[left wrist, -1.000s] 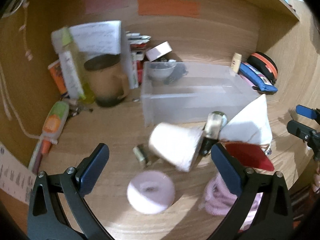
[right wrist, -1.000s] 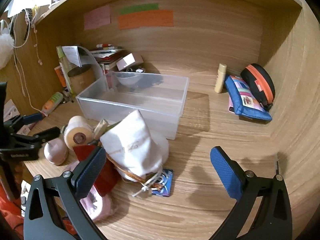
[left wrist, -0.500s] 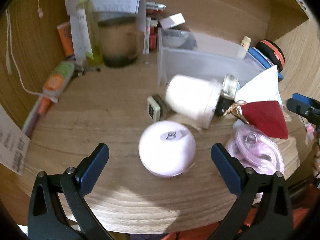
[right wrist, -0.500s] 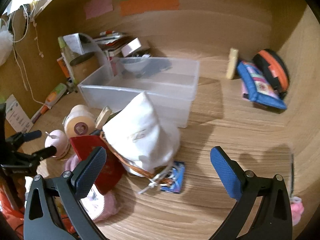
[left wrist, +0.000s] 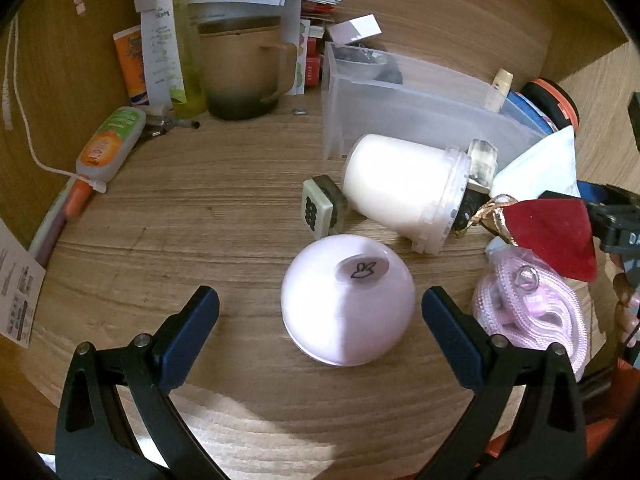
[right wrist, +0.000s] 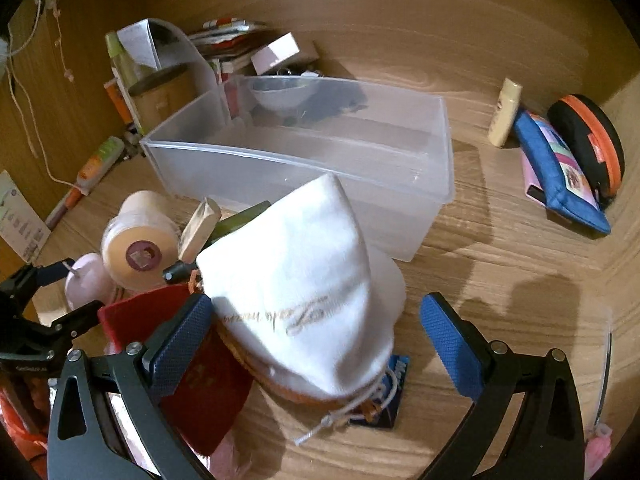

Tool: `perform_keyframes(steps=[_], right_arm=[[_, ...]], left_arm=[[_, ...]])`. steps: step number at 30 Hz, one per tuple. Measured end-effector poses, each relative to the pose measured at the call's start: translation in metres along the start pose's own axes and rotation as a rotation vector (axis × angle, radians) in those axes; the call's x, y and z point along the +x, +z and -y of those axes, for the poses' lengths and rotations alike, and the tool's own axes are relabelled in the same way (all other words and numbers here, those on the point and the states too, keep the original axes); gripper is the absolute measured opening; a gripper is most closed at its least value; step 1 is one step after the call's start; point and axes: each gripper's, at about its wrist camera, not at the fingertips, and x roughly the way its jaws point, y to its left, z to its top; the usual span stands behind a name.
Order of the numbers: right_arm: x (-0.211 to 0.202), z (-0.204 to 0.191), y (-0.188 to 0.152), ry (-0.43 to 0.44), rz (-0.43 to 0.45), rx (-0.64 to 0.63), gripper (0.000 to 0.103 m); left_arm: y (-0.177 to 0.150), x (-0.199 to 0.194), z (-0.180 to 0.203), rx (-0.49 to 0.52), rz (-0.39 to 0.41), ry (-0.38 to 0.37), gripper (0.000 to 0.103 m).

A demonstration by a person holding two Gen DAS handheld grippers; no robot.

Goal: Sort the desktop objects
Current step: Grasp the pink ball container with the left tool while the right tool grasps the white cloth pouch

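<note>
Left gripper (left wrist: 320, 320): jaws spread wide, either side of a pale pink dome-shaped object (left wrist: 347, 300) with an oval sticker on top, neither touching it. Wooden counter (left wrist: 180, 232) also carries: small square green-edged tile (left wrist: 318, 211); white plastic tub (left wrist: 402, 188) lying on its side; translucent plastic bin (left wrist: 412, 108); coiled pink cord (left wrist: 532, 312); dark red fabric pouch (left wrist: 552, 236); brown lidded mug (left wrist: 244, 68); yellow-green bottle (left wrist: 180, 40); orange-labelled tube (left wrist: 110, 146).
</note>
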Motion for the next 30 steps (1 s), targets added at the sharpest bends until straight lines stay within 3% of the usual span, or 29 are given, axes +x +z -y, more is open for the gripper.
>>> perform_keyframes(steps=[3,5,8,10,12,16,20,30], right_arm=[[0.007,-0.001,0.003,0.011,-0.024,-0.012,0.094],[0.012,0.0,0.005,0.03,-0.041,-0.009,0.092],[0.011,-0.002,0.006,0.036,-0.033,-0.031,0.077],[0.011,-0.006,0.006,0.042,-0.029,-0.049,0.064],[0.01,-0.007,0.005,0.033,-0.024,-0.056,0.06],[0.001,-0.003,0.004,0.043,-0.005,-0.043,0.047],[-0.005,-0.002,0.003,0.041,0.011,-0.033,0.044],[-0.037,0.009,0.004,0.023,0.125,-0.001,0.043]], left_arm=[[-0.001,0.004,0.001,0.011,-0.01,0.003,0.085],[-0.003,0.004,0.004,0.025,-0.003,0.021,0.083],[-0.005,0.004,0.007,0.037,0.006,0.027,0.078],[-0.006,0.003,0.01,0.045,0.015,0.028,0.068],[-0.006,0.002,0.012,0.051,0.02,0.028,0.062],[-0.004,0.003,0.011,0.041,0.019,0.024,0.062],[-0.003,0.0,0.009,0.017,0.018,-0.002,0.062],[0.005,-0.017,0.006,-0.017,0.067,0.02,0.062]])
